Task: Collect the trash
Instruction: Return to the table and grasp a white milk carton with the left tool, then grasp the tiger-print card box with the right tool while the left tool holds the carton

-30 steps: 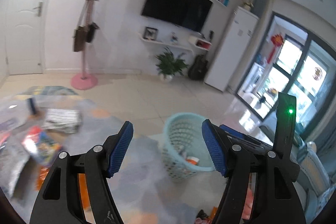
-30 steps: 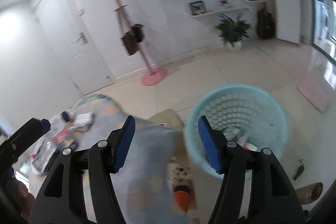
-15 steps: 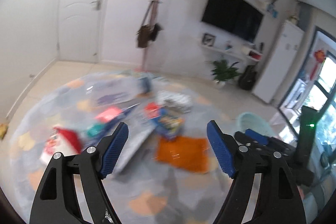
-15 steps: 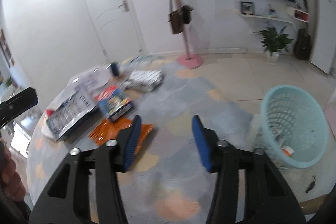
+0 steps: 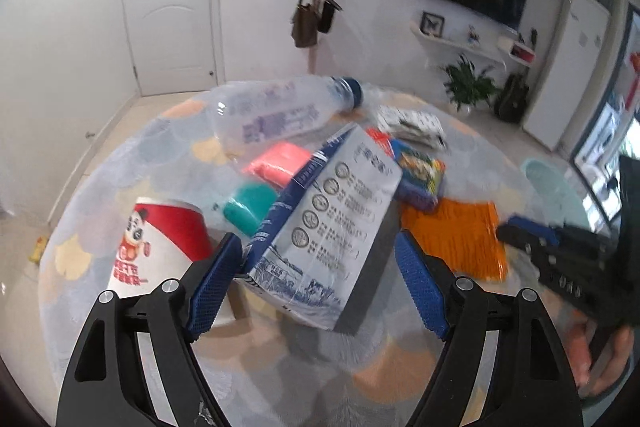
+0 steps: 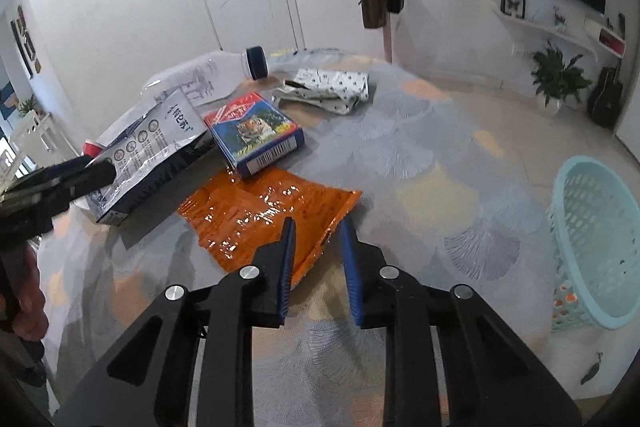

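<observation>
A tall white and blue milk carton (image 5: 324,227) lies on the grey patterned rug (image 6: 420,155), in a pile with a shiny orange plastic wrapper (image 6: 264,211), a clear plastic bottle (image 5: 272,111) and a red and white paper cup (image 5: 156,239). The left gripper (image 5: 316,287) has wide fingers around the carton's end; I cannot tell if they touch. The right gripper (image 6: 318,259) has been closing; its narrow fingers sit by the wrapper's corner, not pinching it. A light blue plastic basket (image 6: 596,243) stands well apart.
</observation>
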`<state>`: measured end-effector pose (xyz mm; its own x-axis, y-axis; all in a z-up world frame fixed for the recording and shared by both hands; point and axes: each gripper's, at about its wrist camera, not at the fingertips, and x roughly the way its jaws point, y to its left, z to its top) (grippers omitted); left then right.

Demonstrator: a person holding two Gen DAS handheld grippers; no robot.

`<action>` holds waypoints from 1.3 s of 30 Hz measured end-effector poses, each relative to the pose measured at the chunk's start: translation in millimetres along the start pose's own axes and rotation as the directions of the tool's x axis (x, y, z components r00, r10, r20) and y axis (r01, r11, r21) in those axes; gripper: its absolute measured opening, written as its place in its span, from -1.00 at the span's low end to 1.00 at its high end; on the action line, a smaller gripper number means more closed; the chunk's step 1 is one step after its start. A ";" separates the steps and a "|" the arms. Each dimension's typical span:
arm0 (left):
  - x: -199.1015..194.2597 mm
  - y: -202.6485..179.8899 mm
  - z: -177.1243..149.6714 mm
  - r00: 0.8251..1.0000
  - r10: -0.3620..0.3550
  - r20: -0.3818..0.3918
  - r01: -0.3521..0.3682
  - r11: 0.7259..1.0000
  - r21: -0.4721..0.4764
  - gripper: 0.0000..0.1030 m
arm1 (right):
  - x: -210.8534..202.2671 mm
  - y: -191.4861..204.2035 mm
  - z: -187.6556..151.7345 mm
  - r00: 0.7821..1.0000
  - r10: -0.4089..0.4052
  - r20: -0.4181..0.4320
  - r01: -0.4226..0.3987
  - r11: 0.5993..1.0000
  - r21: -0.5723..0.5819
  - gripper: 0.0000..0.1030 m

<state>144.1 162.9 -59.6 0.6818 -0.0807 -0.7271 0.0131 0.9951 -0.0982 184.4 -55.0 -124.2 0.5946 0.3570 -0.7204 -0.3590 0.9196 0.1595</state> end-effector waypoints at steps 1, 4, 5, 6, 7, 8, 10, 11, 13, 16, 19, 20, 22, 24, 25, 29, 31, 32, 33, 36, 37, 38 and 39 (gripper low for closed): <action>-1.2 -0.8 -3.3 0.999 -0.029 -0.019 0.029 1.000 0.004 0.48 | 0.8 -0.5 -0.1 1.000 0.012 -0.004 -0.012 1.000 0.001 -0.60; -3.6 -6.3 -13.5 0.987 -0.139 -0.086 0.139 0.990 0.001 0.48 | 0.7 3.4 -1.4 1.000 0.025 -0.010 -0.025 0.999 -0.022 -0.60; -4.9 -8.9 -15.2 0.984 -0.149 -0.095 0.150 0.989 0.012 0.48 | 0.6 5.9 -2.1 1.000 0.026 -0.013 -0.026 0.999 -0.030 -0.60; -4.1 -10.4 -15.3 0.987 -0.134 -0.093 0.137 0.990 0.020 0.49 | 0.8 8.2 -2.9 1.000 0.025 -0.015 -0.025 0.999 -0.041 -0.60; -2.6 -11.5 -14.1 0.991 -0.104 -0.086 0.107 0.994 0.029 0.51 | 0.3 9.6 -3.0 1.000 0.022 -0.014 -0.022 0.999 -0.046 -0.60; 0.6 -13.4 -12.2 0.994 -0.073 -0.085 0.077 0.996 0.042 0.51 | -0.4 10.6 -2.6 1.000 0.017 -0.007 -0.017 0.999 -0.048 -0.60; 9.6 -18.5 -8.0 0.993 -0.046 -0.104 0.052 0.997 0.058 0.51 | -1.9 9.0 -2.4 1.000 0.029 0.003 -0.029 0.999 -0.043 -0.60; 14.7 -21.0 -5.5 0.993 -0.040 -0.114 0.047 0.997 0.062 0.51 | -2.5 7.3 -2.4 0.999 0.042 0.004 -0.042 0.998 -0.037 -0.60; 29.1 -23.9 -1.2 0.990 -0.013 -0.137 0.021 0.998 0.058 0.52 | -4.4 3.9 -2.9 0.998 0.067 0.009 -0.067 0.998 -0.022 -0.60; 47.6 -27.2 0.2 0.984 0.029 -0.174 -0.021 0.999 0.048 0.52 | -7.2 0.9 -2.3 0.995 0.092 0.025 -0.092 0.996 -0.009 -0.37; 51.2 -25.9 -4.8 0.987 0.035 -0.156 -0.032 0.999 0.026 0.37 | -8.1 3.3 -0.3 0.997 0.077 0.031 -0.077 0.997 -0.019 -0.09; 48.7 -25.3 -6.7 0.988 0.043 -0.146 -0.039 0.999 0.027 0.12 | -8.5 5.1 0.5 0.997 0.074 0.032 -0.073 0.997 -0.029 -0.09; 42.5 -21.6 -10.0 0.991 0.019 -0.136 -0.018 1.000 0.011 0.12 | -6.1 10.8 3.9 0.997 0.071 0.020 -0.070 0.996 -0.056 -0.09; 31.4 -16.7 -15.3 0.994 -0.035 -0.102 0.032 0.999 -0.032 0.12 | -2.1 20.1 12.4 0.999 0.029 0.017 -0.027 0.994 -0.107 -0.08; 25.9 -14.8 -18.8 0.996 -0.045 -0.080 0.042 0.998 -0.044 0.12 | -0.8 22.5 17.0 1.000 0.016 0.019 -0.014 0.993 -0.120 0.01; 14.1 -5.1 -33.4 0.999 -0.034 -0.025 0.031 0.994 -0.104 0.12 | 14.8 30.4 43.6 0.999 0.035 -0.004 -0.035 0.988 -0.147 0.30; 7.1 2.8 -41.0 1.000 -0.023 0.017 0.025 0.989 -0.144 0.12 | 31.2 32.7 55.8 0.998 0.043 -0.038 -0.049 0.986 -0.156 0.50; 1.3 6.4 -42.1 0.999 -0.025 0.046 0.032 0.986 -0.163 0.12 | 41.4 32.6 60.8 0.996 0.064 -0.070 -0.074 0.985 -0.153 0.69; -5.2 8.5 -43.5 0.996 -0.028 0.082 0.043 0.982 -0.184 0.12 | 49.2 32.5 63.9 0.993 0.072 -0.090 -0.085 0.985 -0.149 0.71; -6.4 12.2 -44.7 0.996 -0.001 0.094 0.021 0.976 -0.219 0.12 | 74.6 32.8 74.7 0.990 0.057 -0.131 -0.077 0.985 -0.154 0.71; -6.4 12.2 -44.3 0.995 0.000 0.099 0.022 0.975 -0.221 0.12 | 80.6 33.8 77.4 0.989 0.058 -0.136 -0.080 0.984 -0.157 0.71; -7.9 11.7 -44.8 0.995 0.001 0.104 0.022 0.976 -0.218 0.12 | 84.6 34.3 79.3 0.988 0.061 -0.141 -0.083 0.984 -0.159 0.71; -9.3 10.7 -45.5 0.994 0.003 0.112 0.022 0.976 -0.215 0.12 | 88.8 35.4 81.1 0.987 0.065 -0.149 -0.089 0.983 -0.162 0.71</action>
<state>104.6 171.7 -84.8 0.7598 -0.0712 -0.6463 -0.1294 0.9575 -0.2576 282.8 22.5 -127.8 0.4564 0.3875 -0.8010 -0.5220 0.8456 0.1116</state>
